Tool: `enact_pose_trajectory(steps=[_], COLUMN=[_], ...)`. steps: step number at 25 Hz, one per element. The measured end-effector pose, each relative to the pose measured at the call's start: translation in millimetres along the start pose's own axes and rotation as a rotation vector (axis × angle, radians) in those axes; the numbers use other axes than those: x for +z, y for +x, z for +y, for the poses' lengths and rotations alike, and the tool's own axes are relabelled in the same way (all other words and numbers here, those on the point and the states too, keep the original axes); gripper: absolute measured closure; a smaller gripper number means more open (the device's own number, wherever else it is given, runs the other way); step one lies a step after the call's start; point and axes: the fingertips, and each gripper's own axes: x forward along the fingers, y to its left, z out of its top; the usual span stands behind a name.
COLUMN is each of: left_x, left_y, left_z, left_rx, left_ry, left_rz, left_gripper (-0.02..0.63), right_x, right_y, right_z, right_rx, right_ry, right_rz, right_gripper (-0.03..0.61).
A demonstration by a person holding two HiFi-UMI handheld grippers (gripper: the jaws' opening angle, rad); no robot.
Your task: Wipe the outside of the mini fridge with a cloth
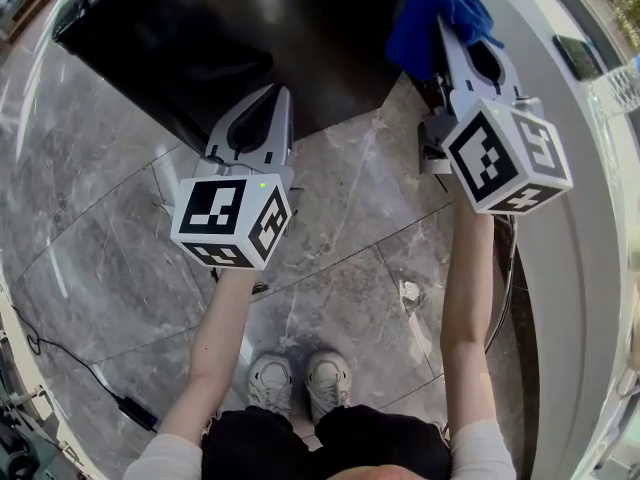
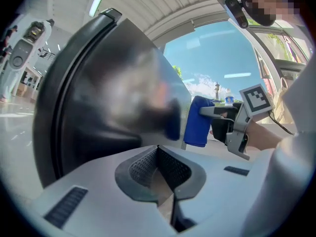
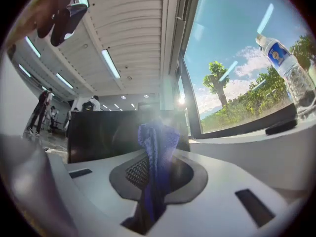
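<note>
Cloth in play: the crumpled blue fabric cloth was pinched fast in the right tongs, held at the right-hand edge of the glossy black mini fridge, touching or just off it, hard to call. The left tongs sat clenched on nothing, near the fridge's front edge above the grey marble floor. By my read the wipe was barely begun: no streaks showed, and nearly all that dark shell was left to cover.

L gripper jaws together, empty; R gripper clamped on cloth; arms extended
</note>
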Motion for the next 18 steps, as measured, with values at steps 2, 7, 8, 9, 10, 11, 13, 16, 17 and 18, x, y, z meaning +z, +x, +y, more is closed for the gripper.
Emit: enact_pose_trajectory(steps=[2, 7, 8, 9, 10, 11, 13, 16, 17, 18], left_x=[0.0, 6.5, 9.5, 13.0, 16.2, 18.2, 17.1, 8.8, 6.5, 5.1], left_y=[-14.3, -50.5, -58.1, -65.8, -73.3, -80.2, -92.3, -110.3, -115.0, -118.4], left_z=[8.8, 38.7, 44.9, 51.1, 57.1, 63.2, 75.8, 96.8, 102.9, 107.9], left_rx=[0.020, 0.084, 0.096, 0.109, 0.121, 0.135, 0.166, 0.218, 0.230, 0.238], left_ry=[-0.004, 0.004, 0.010, 0.018, 0.023, 0.024, 0.015, -0.008, -0.014, -0.019], left_rz=[-0.001, -0.017, -0.020, -0.024, -0.028, -0.031, -0.027, -0.011, -0.007, -0.004], left_gripper=[0.609, 0.609, 0.609, 0.609, 0.609, 0.609, 0.609, 0.609, 0.609, 0.609], right_x=[0.1, -9.2, -13.4, -17.5, -21.2, -24.3, -29.5, -39.5, -43.5, -47.6], right_y=[-5.7, -3.4, -2.6, -1.8, -1.0, -0.2, 1.9, 3.4, 2.8, 2.2], right_z=[32.8, 128.1, 146.7, 164.6, 181.5, 196.8, 222.4, 257.3, 267.3, 275.6], right_rx=[0.069, 0.254, 0.283, 0.310, 0.337, 0.361, 0.400, 0.464, 0.482, 0.496], right_ry=[0.037, 0.036, 0.045, 0.056, 0.063, 0.066, 0.067, 0.064, 0.060, 0.053], right_rz=[-0.012, -0.014, -0.008, 0.000, 0.007, 0.015, 0.030, 0.054, 0.061, 0.069], right_gripper=[0.514, 0.514, 0.514, 0.514, 0.514, 0.514, 0.514, 0.514, 0.514, 0.514])
